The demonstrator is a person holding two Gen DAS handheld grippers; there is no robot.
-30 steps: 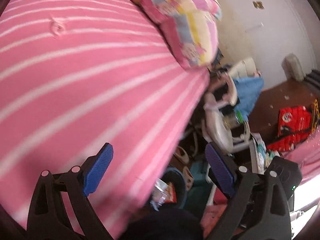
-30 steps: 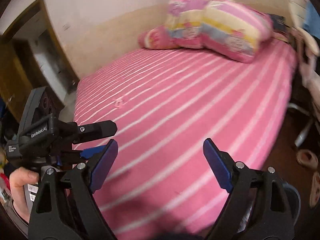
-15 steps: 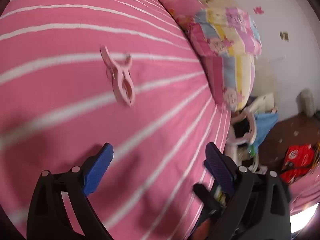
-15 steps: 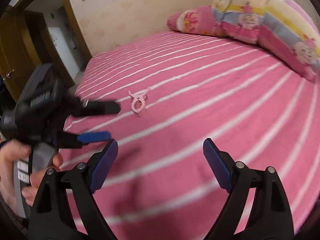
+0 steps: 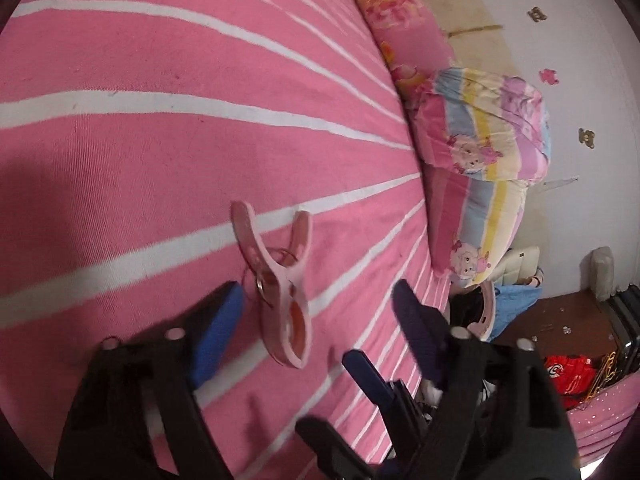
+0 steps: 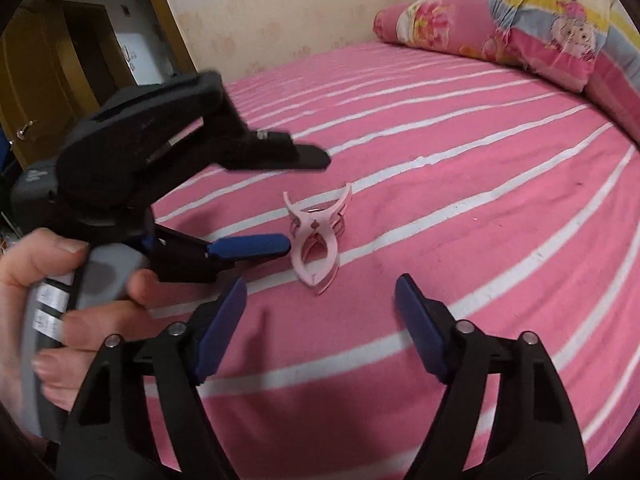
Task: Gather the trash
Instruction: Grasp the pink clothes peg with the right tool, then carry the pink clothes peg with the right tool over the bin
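Observation:
A pale pink plastic clothes clip (image 5: pixel 280 284) lies on the pink striped bed sheet (image 5: pixel 160 148). My left gripper (image 5: pixel 320 324) is open, its blue pads on either side of the clip's lower end, not touching it. In the right wrist view the clip (image 6: pixel 318 236) lies mid-bed; the left gripper (image 6: pixel 300 200) comes in from the left with one blue pad (image 6: pixel 250 246) right beside the clip. My right gripper (image 6: pixel 320 320) is open and empty, a short way in front of the clip.
Patterned pillows (image 5: pixel 480 132) lie at the head of the bed, also in the right wrist view (image 6: pixel 540 32). Beyond the bed edge are a red bag (image 5: pixel 568 372) and clutter on a brown floor. A wooden door (image 6: pixel 36 80) stands at the left.
Both grippers have moved in over the bed toward the clip. The clip now sits between the left gripper's pads; before it lay well ahead of them.

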